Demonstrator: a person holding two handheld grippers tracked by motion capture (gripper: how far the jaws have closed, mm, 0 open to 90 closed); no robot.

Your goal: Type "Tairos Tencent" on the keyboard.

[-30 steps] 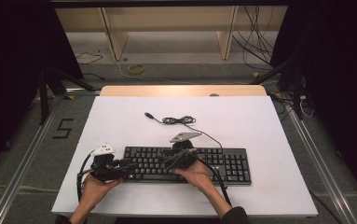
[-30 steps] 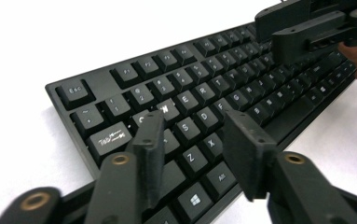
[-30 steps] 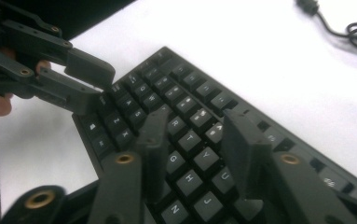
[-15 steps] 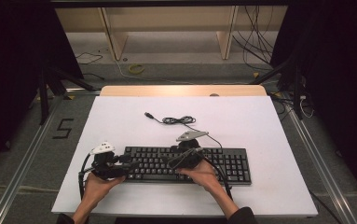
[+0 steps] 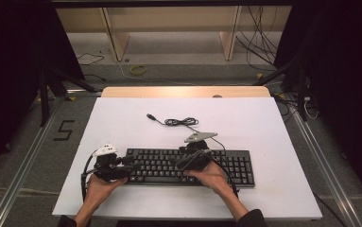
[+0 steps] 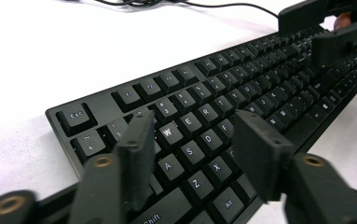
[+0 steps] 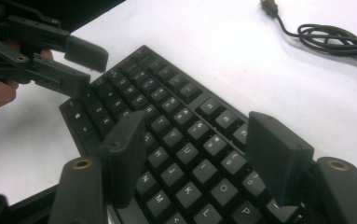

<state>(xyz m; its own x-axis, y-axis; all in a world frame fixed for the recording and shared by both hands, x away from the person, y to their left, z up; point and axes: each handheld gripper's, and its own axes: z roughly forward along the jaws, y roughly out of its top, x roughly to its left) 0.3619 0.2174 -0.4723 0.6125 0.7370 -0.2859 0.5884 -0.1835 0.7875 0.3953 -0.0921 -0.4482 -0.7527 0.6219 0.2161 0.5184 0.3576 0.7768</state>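
A black keyboard (image 5: 235, 165) lies across the near part of the white table (image 5: 263, 123). My left gripper (image 5: 131, 169) is at its left end, jaws pointing right. In the left gripper view the left gripper (image 6: 195, 135) is open low over the letter keys (image 6: 269, 79); its jaws have just been closing, with nothing held between them. My right gripper (image 5: 181, 163) reaches leftward over the keyboard's middle. In the right gripper view the right gripper (image 7: 195, 135) stands open above the keys (image 7: 167, 93), its jaws having just opened. I cannot tell whether any pad touches a key.
The keyboard's cable (image 5: 178, 122) lies coiled behind it, ending in a USB plug (image 7: 269, 7). Each gripper view shows the other gripper farther off: the right gripper (image 6: 313, 32) and the left gripper (image 7: 85, 67). Beyond the table are a wooden ledge (image 5: 183, 91) and floor cables.
My right gripper has drifted slightly to the right along the keyboard. The left hand has stayed where it was.
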